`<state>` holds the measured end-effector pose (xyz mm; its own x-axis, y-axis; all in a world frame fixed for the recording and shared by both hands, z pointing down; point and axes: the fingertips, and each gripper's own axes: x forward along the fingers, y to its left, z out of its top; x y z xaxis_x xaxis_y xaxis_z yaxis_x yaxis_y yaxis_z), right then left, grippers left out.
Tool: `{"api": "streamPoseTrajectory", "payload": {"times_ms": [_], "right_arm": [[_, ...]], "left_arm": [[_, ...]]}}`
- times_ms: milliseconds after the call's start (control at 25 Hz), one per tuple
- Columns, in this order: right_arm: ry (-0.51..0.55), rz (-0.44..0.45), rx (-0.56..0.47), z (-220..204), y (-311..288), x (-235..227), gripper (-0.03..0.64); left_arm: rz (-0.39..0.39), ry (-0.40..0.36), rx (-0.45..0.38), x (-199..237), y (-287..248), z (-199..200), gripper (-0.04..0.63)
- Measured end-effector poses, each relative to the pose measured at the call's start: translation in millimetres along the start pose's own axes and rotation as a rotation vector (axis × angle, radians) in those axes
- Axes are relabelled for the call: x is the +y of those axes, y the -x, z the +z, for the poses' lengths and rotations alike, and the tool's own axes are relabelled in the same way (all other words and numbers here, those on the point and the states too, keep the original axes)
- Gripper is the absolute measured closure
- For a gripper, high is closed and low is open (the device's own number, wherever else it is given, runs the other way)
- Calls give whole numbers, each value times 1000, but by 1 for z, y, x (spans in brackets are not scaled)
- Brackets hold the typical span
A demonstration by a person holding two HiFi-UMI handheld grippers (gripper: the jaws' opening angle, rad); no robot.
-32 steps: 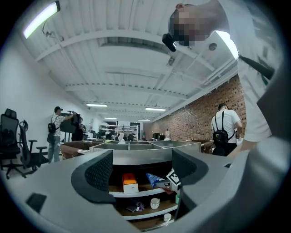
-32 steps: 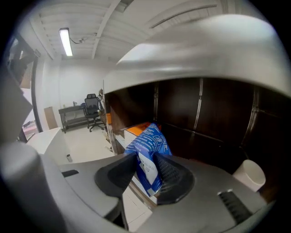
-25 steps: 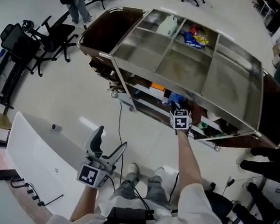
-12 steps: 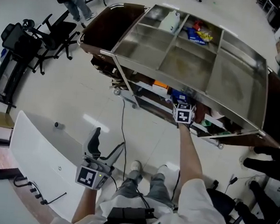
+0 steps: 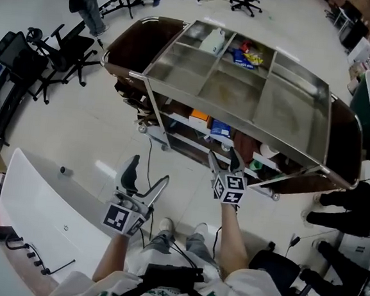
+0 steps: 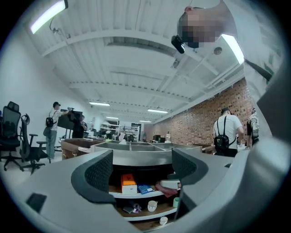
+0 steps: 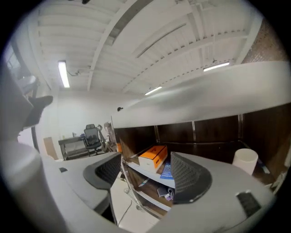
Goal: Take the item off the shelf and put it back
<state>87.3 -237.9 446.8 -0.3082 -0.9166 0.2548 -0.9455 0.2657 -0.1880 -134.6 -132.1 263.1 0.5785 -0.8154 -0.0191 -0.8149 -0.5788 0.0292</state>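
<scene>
Cart: steel-topped cart with dark brown wooden ends (image 5: 284, 114). It has open storage levels under the top tray.
Item: orange-and-white cardboard box (image 5: 199, 118). It lies flat on the upper white shelf (image 7: 151, 173), just beside a blue packet (image 5: 220, 129). It is judged to be the task's thing, though the task sentence names none.
Right gripper: right gripper (image 5: 224, 162) reaches toward the cart's front. Its jaws are spread wide with nothing between them.
Left gripper: left gripper (image 5: 144, 184) hangs low and well back from the cart. Its jaws are likewise apart and empty.
Box to tool: the right gripper view shows the box (image 7: 153, 157) through the gap between the jaws. It sits ahead and slightly above, clear of both pads. The gripper is near the shelf front but not inside it, so there is no contact. The left gripper view also faces the box (image 6: 128, 183), from much farther off.
Progress: neither gripper carries anything and the box rests on its shelf. These views alone do not settle whether the box is untouched or already returned.
Left to do: if the pick is yet to come, all of it remains: reach in, close on the box, draw it out, set it back.
</scene>
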Motion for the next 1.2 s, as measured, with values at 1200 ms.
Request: {"api": "streamPoseTrajectory", "payload": {"times_ms": [1200], "right_arm": [[185, -107, -418, 152, 294, 82, 264]], "left_arm": [[-27, -79, -128, -75, 63, 31, 215]]}}
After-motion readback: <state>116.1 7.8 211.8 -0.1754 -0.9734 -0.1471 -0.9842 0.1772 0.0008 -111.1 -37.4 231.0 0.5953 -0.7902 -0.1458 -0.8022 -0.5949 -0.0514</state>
